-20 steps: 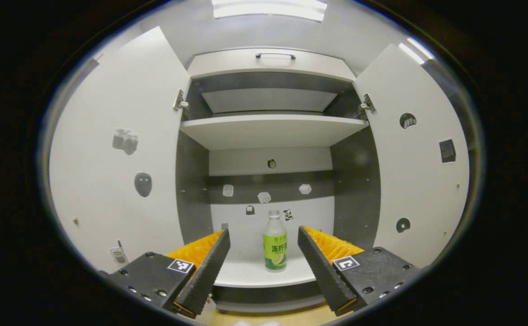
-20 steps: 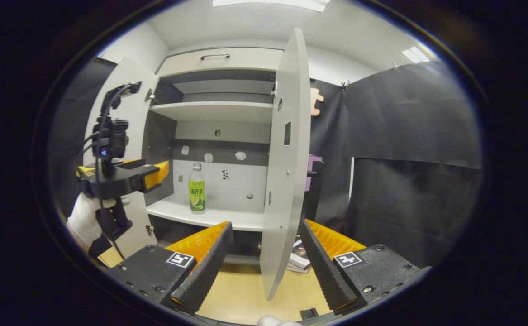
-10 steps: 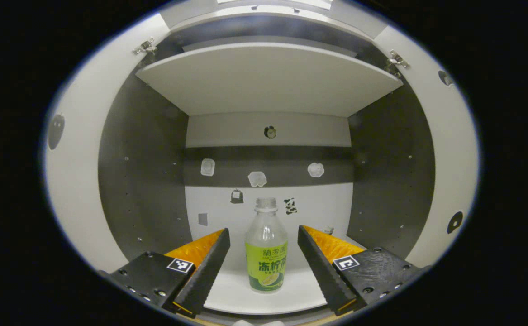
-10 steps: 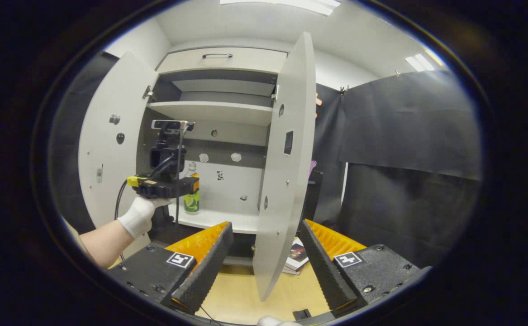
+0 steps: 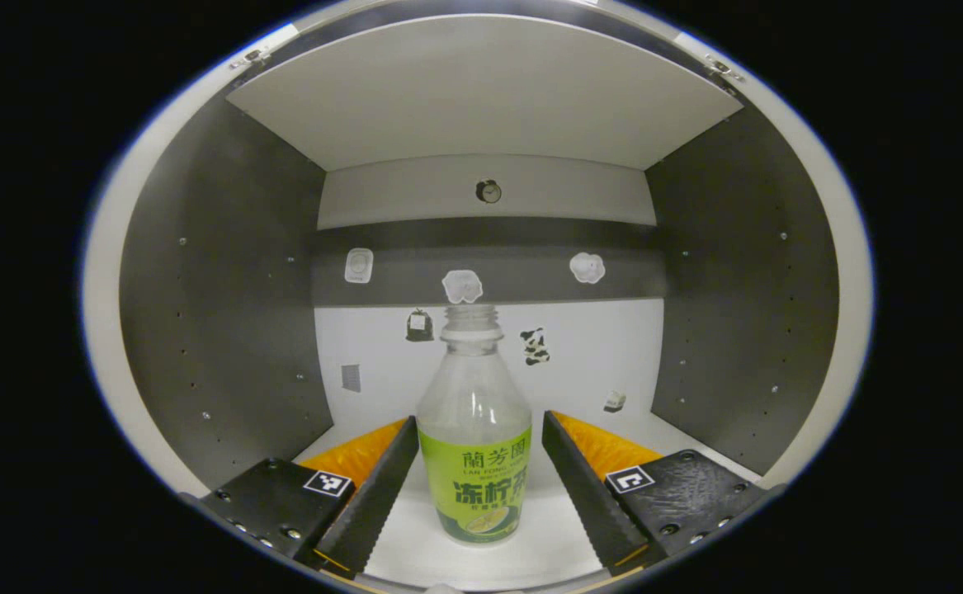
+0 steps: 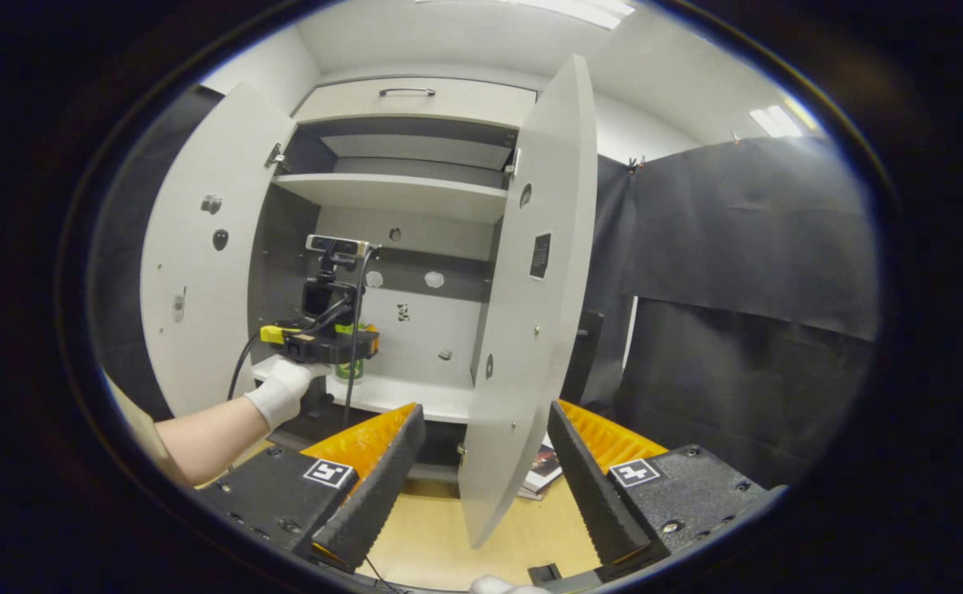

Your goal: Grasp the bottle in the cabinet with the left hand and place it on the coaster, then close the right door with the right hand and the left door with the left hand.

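Note:
A clear bottle [image 5: 473,445] with a green label stands upright on the cabinet's lower shelf [image 5: 568,540]. My left gripper [image 5: 479,419] is open, one finger on each side of the bottle, neither visibly pressing on it. The right gripper view has that left gripper [image 6: 324,346] inside the cabinet, held by a gloved hand [image 6: 283,392], with a strip of the bottle [image 6: 351,369] behind it. My right gripper [image 6: 484,408] is open in front of the cabinet. The open right door [image 6: 535,289] stands edge-on between its fingers, untouched. The left door [image 6: 200,247] is swung wide open.
An upper shelf [image 6: 390,188] spans the cabinet above the bottle. A drawer front with a handle [image 6: 415,92] tops the cabinet. Small stickers dot the back wall [image 5: 481,285]. Books [image 6: 543,470] lie on the wooden floor [image 6: 423,536] below the right door. Black cloth [image 6: 737,289] hangs at right.
My left gripper has pushed forward into the cabinet, so the bottle now sits between its open fingers. The right gripper has barely moved.

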Demonstrator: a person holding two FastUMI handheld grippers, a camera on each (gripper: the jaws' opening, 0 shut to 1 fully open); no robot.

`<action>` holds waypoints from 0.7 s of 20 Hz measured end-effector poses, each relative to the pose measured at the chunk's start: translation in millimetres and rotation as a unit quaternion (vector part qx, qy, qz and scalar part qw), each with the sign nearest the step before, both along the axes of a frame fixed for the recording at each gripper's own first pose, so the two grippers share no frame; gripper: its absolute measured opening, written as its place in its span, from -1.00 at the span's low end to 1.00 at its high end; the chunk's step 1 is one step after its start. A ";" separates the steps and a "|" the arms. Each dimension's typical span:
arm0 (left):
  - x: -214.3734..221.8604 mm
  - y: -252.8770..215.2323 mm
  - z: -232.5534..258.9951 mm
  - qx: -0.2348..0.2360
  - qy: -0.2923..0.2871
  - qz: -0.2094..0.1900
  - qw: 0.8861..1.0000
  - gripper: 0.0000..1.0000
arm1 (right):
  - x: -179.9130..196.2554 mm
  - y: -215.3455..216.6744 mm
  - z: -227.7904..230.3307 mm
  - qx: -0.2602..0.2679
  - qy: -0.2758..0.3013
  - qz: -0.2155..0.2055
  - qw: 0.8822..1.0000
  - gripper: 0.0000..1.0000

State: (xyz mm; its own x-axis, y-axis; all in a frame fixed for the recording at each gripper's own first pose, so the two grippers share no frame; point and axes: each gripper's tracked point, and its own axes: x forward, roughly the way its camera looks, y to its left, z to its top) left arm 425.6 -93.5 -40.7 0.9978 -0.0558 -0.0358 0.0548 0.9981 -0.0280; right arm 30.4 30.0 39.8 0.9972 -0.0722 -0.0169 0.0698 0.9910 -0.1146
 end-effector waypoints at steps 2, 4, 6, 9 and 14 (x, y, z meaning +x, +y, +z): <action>4.7 2.2 -0.5 0.000 -0.001 0.006 1.000 0.80 | 0.0 -1.3 -0.2 0.000 0.001 0.000 1.000 0.96; -0.3 -1.6 0.2 -0.002 0.002 -0.001 1.000 0.54 | -1.0 -2.4 -0.7 0.001 0.002 0.003 1.000 0.96; -7.3 0.4 3.4 -0.006 0.001 -0.007 1.000 0.51 | -1.9 -6.2 1.8 0.000 -0.003 0.003 1.000 0.97; -36.5 -2.4 22.2 -0.003 -0.017 -0.021 1.000 0.58 | -2.3 -10.8 1.8 0.004 -0.007 0.009 1.000 0.96; -104.4 -4.6 52.6 0.007 -0.048 -0.037 0.998 0.54 | -3.2 -17.2 -1.6 0.015 -0.010 0.020 1.000 0.96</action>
State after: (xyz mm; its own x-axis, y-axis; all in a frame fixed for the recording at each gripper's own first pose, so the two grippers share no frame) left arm 321.2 -98.1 11.9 0.9900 -0.1287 0.0583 0.1292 0.9916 -0.0053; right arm 27.2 12.8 38.2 0.9995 -0.0317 0.0024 0.0318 0.9960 -0.0833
